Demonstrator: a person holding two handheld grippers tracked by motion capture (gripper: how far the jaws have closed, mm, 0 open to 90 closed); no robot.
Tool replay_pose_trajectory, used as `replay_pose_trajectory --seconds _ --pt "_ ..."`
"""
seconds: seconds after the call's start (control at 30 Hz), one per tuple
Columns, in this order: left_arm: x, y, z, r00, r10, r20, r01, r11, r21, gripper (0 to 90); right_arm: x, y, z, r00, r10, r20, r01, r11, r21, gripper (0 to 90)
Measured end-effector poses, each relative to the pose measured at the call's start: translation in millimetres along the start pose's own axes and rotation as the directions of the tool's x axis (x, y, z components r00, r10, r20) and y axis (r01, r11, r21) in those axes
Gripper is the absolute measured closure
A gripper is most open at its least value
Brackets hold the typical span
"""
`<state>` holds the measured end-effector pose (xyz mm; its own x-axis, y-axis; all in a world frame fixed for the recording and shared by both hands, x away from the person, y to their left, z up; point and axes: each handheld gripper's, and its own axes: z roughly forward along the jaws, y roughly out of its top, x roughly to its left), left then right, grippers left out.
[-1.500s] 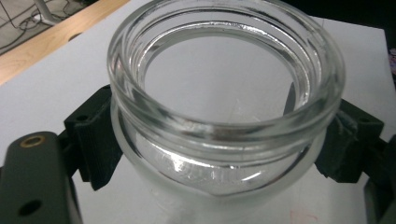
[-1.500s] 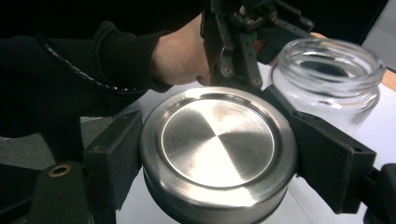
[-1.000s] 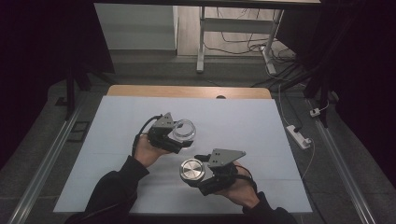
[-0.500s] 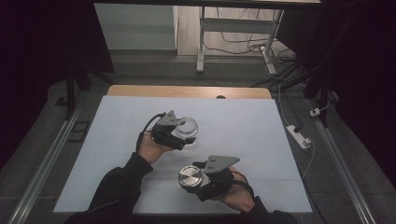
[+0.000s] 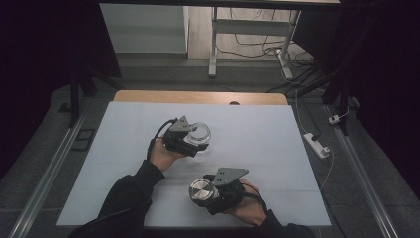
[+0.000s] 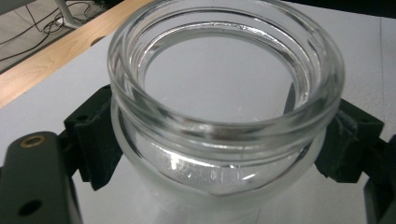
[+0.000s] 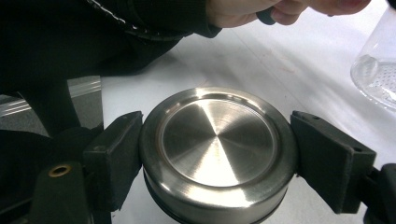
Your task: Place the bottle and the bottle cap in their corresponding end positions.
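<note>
Where white table (image 5: 277, 134) meets dark floor (image 5: 361, 163); left tool (image 5: 190, 141) clamps jar (image 5: 199, 133) | right tool (image 5: 210, 191) clamps lid (image 5: 200, 191)

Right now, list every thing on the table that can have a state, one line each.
glass jar: open, lid off, empty, clamped at the neck.
metal lid: off the jar, top face up, clamped at its rim.
left gripper: jaws shut on the glass jar.
right gripper: jaws shut on the metal lid.

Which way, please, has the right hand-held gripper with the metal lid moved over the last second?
Yes: the right hand-held gripper, shut on the metal lid, has moved toward the table's near edge, away from the wooden strip.
</note>
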<state>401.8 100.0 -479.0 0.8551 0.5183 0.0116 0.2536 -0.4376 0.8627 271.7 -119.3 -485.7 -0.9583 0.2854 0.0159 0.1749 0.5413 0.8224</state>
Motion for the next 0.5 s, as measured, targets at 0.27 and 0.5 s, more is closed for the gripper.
replay_pose_trajectory --seconds 0.27,0.5 --pt "5.9 -6.4 4.8 0.9998 -0.016 -0.016 0.016 0.9998 0.008 15.7 -0.7 -7.4 9.9 1.0000 0.003 0.005 -0.003 0.999 0.038 20.0" --pt "8.8 -12.0 10.5 0.9995 -0.021 -0.022 0.022 0.9995 0.022 15.7 -4.8 -13.3 18.2 0.9997 0.011 0.023 -0.012 0.998 0.066 20.0"
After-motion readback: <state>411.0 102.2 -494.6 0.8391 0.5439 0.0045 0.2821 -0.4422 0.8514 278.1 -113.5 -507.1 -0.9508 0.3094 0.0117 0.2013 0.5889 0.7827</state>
